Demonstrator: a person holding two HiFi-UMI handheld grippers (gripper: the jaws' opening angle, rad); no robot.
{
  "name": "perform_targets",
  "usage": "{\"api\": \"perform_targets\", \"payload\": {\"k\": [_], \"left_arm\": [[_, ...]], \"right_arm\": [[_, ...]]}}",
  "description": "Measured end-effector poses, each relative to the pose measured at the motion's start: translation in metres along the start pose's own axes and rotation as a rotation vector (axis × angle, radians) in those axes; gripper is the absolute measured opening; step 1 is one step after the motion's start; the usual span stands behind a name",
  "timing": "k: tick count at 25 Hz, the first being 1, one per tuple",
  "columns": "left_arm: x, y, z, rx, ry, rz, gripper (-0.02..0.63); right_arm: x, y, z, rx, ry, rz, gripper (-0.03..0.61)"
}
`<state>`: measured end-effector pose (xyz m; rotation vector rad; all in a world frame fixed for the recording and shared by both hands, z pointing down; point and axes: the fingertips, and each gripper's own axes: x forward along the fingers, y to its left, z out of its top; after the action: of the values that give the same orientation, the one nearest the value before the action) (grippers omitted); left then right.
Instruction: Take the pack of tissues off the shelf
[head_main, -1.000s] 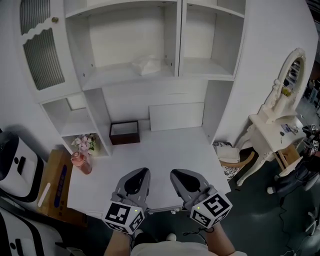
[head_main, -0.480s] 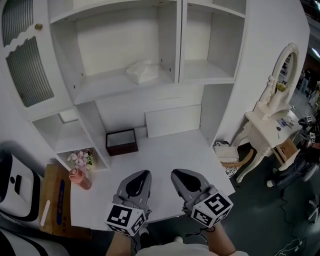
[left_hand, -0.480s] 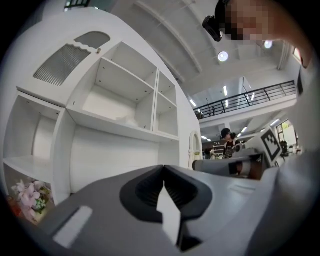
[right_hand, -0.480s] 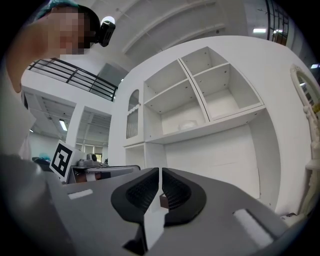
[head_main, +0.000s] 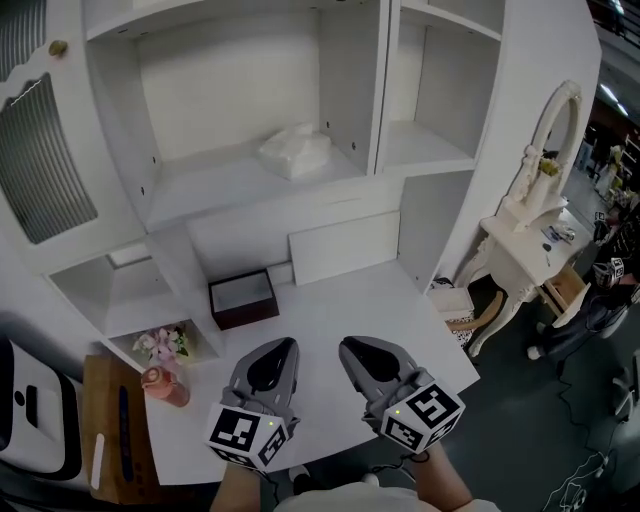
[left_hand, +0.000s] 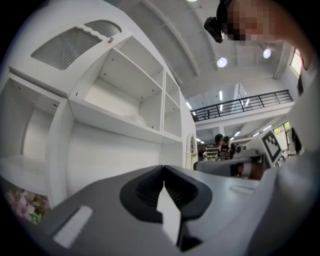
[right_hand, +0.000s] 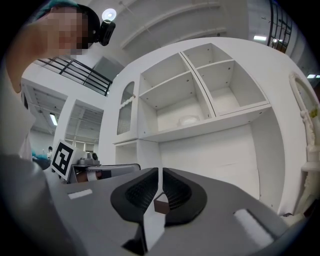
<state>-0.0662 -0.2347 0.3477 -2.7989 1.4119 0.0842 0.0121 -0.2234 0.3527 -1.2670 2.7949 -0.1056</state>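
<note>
The pack of tissues, white and crumpled, lies on the middle shelf of the white cabinet, near its right divider. It shows small in the left gripper view and the right gripper view. Both grippers hang side by side over the desk's front edge, far below the pack. My left gripper has its jaws together with nothing between them. My right gripper shows only a thin slit at its tips; its jaws are just opening, and nothing is between them.
A dark brown open box stands on the white desk at the back left. Pink flowers and a pink vase sit in the low left cubby. A white panel leans against the back. A white dressing table with mirror stands right.
The head view has drawn closer to the cabinet, so the shelf and tissue pack look larger and more central. Both grippers stay low at the desk's front edge.
</note>
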Motion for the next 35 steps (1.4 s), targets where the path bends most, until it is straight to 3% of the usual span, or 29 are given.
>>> {"api": "perform_targets", "payload": {"k": [10,24,35], "left_arm": [[0.004,0.048,-0.004,-0.008,0.013,-0.086,0.003],[0.014,0.083,-0.007,-0.049,-0.006,-0.175,0.003],[0.018,0.094,-0.016,-0.080,0.012,-0.206,0.003]], "right_arm": [[0.057,-0.002,0.017,-0.016,-0.008,-0.071,0.029],[0.120,-0.027,0.126,-0.151,-0.087,-0.182,0.049],[0.167,-0.062,0.164,-0.111,-0.072,-0.216,0.079]]}}
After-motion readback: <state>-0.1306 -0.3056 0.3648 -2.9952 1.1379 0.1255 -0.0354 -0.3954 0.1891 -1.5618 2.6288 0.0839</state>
